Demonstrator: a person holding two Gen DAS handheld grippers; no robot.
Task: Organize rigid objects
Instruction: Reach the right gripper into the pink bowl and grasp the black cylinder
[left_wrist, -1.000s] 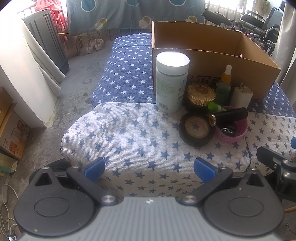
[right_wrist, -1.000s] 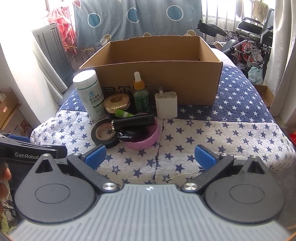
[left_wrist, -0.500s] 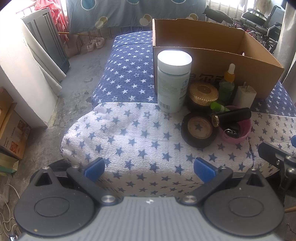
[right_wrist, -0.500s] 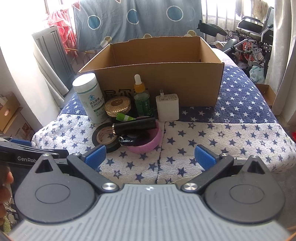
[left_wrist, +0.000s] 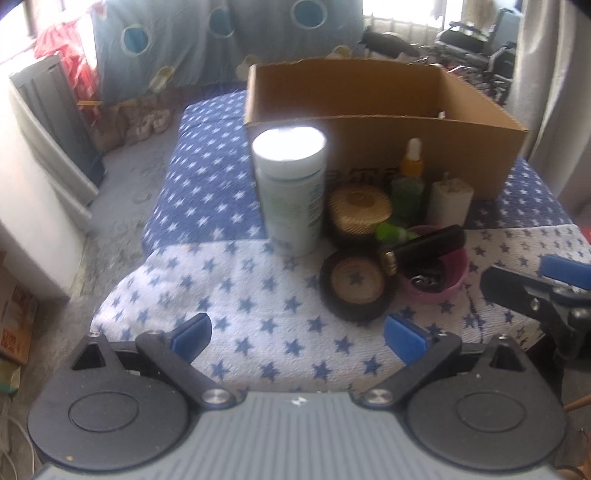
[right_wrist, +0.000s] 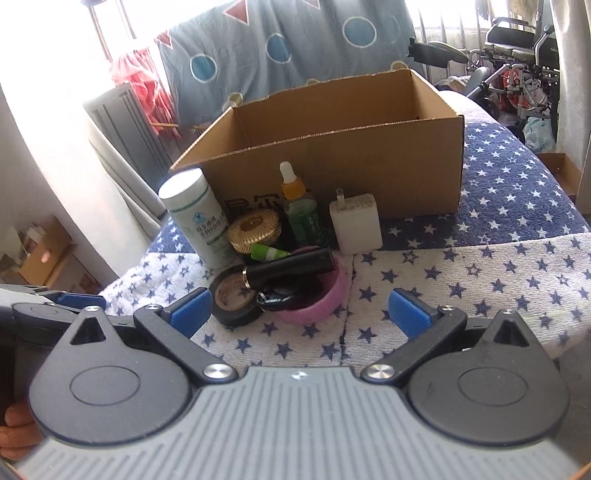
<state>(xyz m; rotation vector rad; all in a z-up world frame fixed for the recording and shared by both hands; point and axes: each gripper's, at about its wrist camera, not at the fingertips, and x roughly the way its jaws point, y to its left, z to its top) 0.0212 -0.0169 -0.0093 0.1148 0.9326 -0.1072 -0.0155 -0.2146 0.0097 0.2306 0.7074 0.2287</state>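
An open cardboard box (left_wrist: 424, 147) (right_wrist: 369, 162) stands on the star-patterned cover. In front of it cluster a white bottle (left_wrist: 290, 192) (right_wrist: 195, 218), a gold-lidded jar (left_wrist: 358, 206) (right_wrist: 255, 229), a dropper bottle (left_wrist: 410, 181) (right_wrist: 301, 210), a white charger (left_wrist: 448, 201) (right_wrist: 356, 223), a black tape roll (left_wrist: 356, 286) (right_wrist: 232, 299) and a pink bowl (left_wrist: 447, 284) (right_wrist: 325, 302) with a black tube (left_wrist: 424, 249) (right_wrist: 288, 267) across it. My left gripper (left_wrist: 297, 334) is open, short of the tape roll. My right gripper (right_wrist: 299, 312) is open before the pink bowl.
The bed's left edge drops to a grey floor (left_wrist: 122, 192) with panels leaning against the wall. A wheelchair (right_wrist: 517, 55) stands at the back right. Star-patterned cover (right_wrist: 480, 288) extends right of the cluster. My right gripper shows at the left wrist view's right edge (left_wrist: 535, 291).
Both grippers have moved forward toward the cluster and tilted up, so the objects look larger and nearer. Both jaws stay open. No object has moved.
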